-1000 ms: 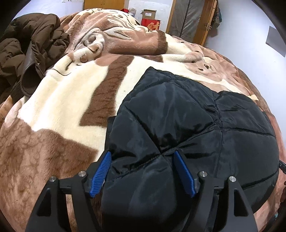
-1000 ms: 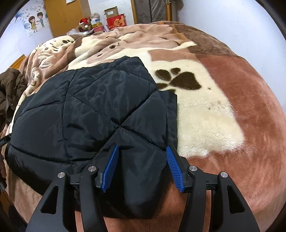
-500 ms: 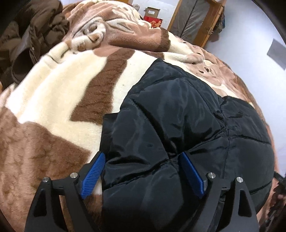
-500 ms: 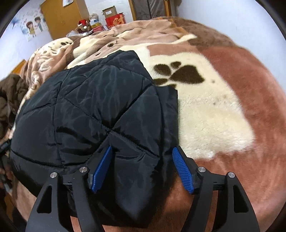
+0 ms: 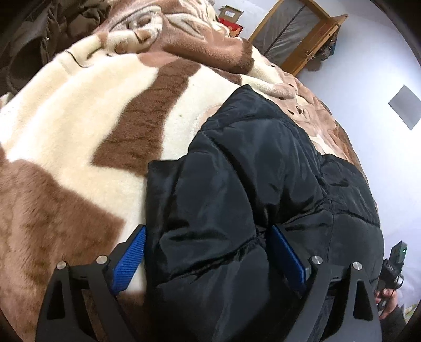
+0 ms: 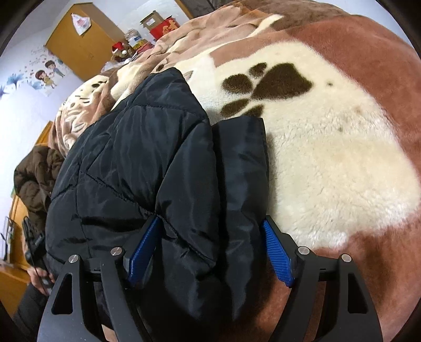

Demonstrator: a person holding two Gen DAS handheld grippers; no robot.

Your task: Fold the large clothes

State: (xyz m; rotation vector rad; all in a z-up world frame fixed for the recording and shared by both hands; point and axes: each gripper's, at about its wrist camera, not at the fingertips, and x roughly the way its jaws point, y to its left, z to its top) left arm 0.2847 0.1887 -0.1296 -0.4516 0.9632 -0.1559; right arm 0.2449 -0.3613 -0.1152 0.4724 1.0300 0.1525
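Observation:
A black quilted puffer jacket (image 5: 257, 184) lies partly folded on a brown and cream fleece blanket (image 5: 79, 126). My left gripper (image 5: 208, 255) is open, its blue pads on either side of the jacket's near left corner. The jacket also shows in the right wrist view (image 6: 147, 157). My right gripper (image 6: 210, 252) is open, its blue pads straddling the jacket's near right corner, where a flat strip of fabric (image 6: 242, 147) lies beside the puffed part.
A dark brown coat (image 5: 31, 34) is heaped at the blanket's far left and shows in the right wrist view (image 6: 34, 179) too. Cardboard boxes (image 6: 160, 23) and a wooden door (image 5: 297, 39) stand beyond the bed. The blanket's paw print (image 6: 273, 84) lies right of the jacket.
Both grippers have pushed forward and lower onto the jacket's near corners. Both have opened slightly wider. The jacket has bunched up between the pads.

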